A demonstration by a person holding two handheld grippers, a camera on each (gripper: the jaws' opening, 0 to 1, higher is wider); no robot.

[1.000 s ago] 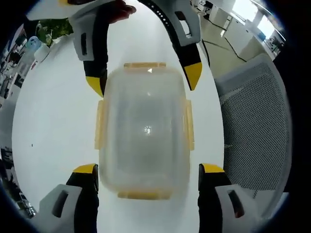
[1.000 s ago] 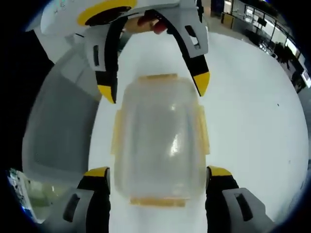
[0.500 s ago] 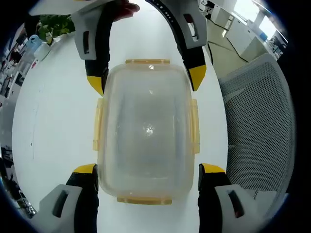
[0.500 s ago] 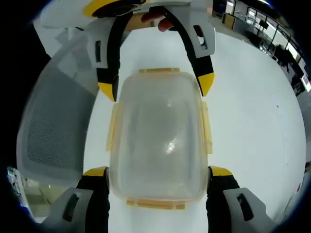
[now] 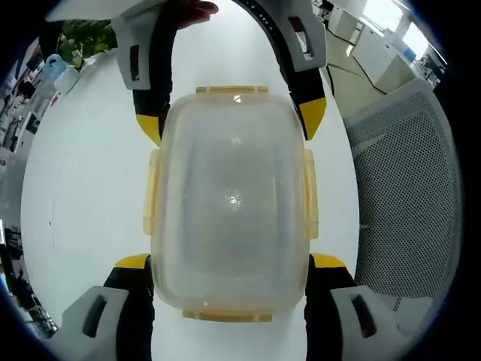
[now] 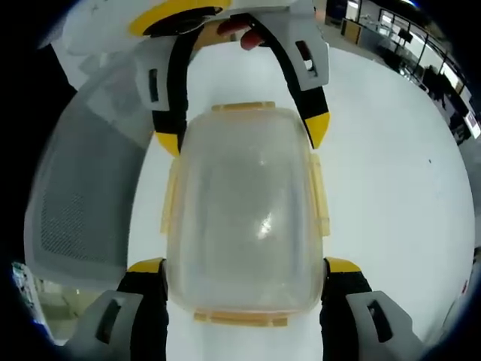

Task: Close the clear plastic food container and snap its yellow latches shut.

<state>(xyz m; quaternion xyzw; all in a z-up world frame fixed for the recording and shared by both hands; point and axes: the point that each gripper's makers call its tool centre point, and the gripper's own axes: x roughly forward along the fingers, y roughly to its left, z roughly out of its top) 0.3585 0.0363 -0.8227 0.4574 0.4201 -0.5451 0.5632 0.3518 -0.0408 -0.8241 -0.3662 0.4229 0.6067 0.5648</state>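
Observation:
A clear plastic container [image 5: 229, 203] with its lid on stands on the white table [image 5: 75, 173]. Yellow latches [image 5: 310, 195] stick out on all four sides. My left gripper [image 5: 229, 262] is open, its yellow-tipped jaws flanking the container's near end at the corners. My right gripper [image 5: 229, 124] comes from the opposite side, open, its jaws flanking the far end. In the right gripper view the same container [image 6: 244, 218] lies between my right gripper [image 6: 244, 265] at the near end and my left gripper [image 6: 244, 131] at the far end. Whether the jaws touch the walls is unclear.
A grey mesh chair back [image 5: 406, 188] stands beside the table, also visible as the chair back [image 6: 75, 203]. A plant [image 5: 83, 41] and a small bottle [image 5: 52, 68] sit at the table's far edge. A person's fingers [image 6: 240, 34] hold the opposite gripper.
Both grippers have come closer to the container, which now looks larger in both views. Their jaws reach further along its ends. Jaw spacing is unchanged.

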